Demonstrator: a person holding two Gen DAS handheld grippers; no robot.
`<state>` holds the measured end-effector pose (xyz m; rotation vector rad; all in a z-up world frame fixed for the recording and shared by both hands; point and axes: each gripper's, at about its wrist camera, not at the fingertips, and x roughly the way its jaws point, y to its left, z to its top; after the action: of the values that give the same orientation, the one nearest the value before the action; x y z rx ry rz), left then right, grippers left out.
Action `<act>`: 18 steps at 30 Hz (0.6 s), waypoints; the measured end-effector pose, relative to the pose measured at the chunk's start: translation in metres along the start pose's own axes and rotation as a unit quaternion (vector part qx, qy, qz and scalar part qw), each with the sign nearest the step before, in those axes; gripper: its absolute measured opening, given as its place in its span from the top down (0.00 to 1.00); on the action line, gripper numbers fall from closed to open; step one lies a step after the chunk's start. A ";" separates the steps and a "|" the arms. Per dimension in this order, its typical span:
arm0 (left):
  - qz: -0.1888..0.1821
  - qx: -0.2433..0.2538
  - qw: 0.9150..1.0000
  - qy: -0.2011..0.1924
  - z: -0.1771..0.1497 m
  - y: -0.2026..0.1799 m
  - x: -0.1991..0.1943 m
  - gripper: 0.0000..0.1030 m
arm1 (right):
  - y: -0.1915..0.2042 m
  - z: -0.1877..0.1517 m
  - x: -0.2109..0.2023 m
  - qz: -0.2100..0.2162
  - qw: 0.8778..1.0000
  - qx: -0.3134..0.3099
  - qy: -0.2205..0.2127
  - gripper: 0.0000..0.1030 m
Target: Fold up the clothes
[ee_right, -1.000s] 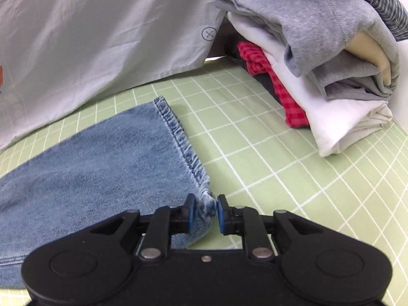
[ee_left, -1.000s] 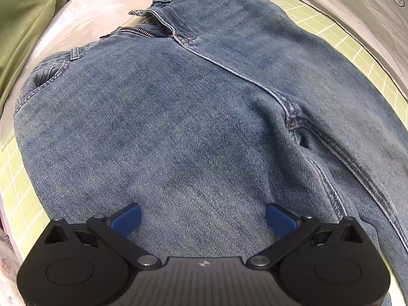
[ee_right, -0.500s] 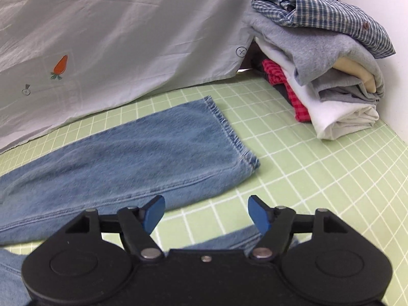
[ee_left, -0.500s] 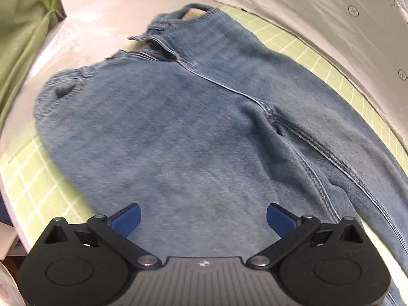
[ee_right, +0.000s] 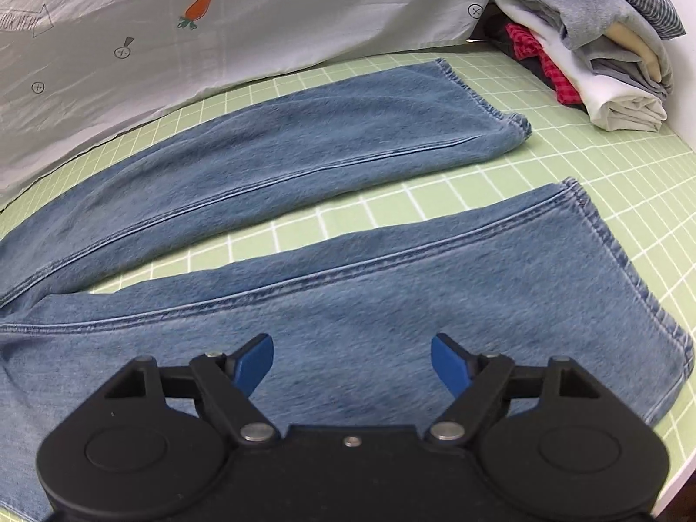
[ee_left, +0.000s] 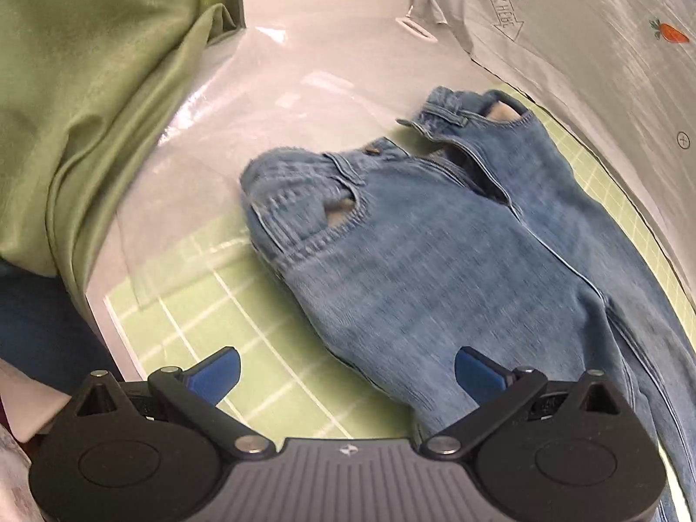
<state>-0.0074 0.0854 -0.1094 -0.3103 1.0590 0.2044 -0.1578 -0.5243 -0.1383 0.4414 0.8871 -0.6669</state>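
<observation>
A pair of blue jeans (ee_left: pixel 435 261) lies flat on the green grid mat (ee_left: pixel 209 304). The left wrist view shows the waistband and hip; the right wrist view shows both legs (ee_right: pixel 348 296) spread apart, hems to the right. My left gripper (ee_left: pixel 348 372) is open and empty, raised above the hip's near edge. My right gripper (ee_right: pixel 352 363) is open and empty above the near leg.
A stack of folded clothes (ee_right: pixel 600 43) sits at the mat's far right. A grey printed sheet (ee_right: pixel 217 21) hangs behind the mat. Green cloth (ee_left: pixel 87 108) hangs at the left, with clear plastic film (ee_left: pixel 282 87) beside the waistband. The mat's near edge (ee_right: pixel 678 348) is at right.
My right gripper let go of the far leg's hem, opened and pulled back over the near leg. My left gripper stayed open and drew back and up from the jeans.
</observation>
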 end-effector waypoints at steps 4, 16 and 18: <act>0.000 0.041 0.999 -0.026 0.035 0.008 0.007 0.01 | 0.038 -0.007 -0.002 -0.008 1.000 0.012 -0.005 0.20; -0.086 0.143 0.986 -0.013 0.126 -0.049 0.077 0.55 | 0.128 -0.020 0.017 -0.050 0.997 0.051 0.005 0.19; -0.094 0.164 0.982 -0.007 0.135 -0.064 0.090 0.62 | 0.135 -0.021 0.023 -0.063 0.996 0.062 0.017 0.19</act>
<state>0.1667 0.0736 -0.1172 -0.1091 1.0229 -0.1382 -0.0655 -0.4223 -0.1580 0.5129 0.9127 -0.8352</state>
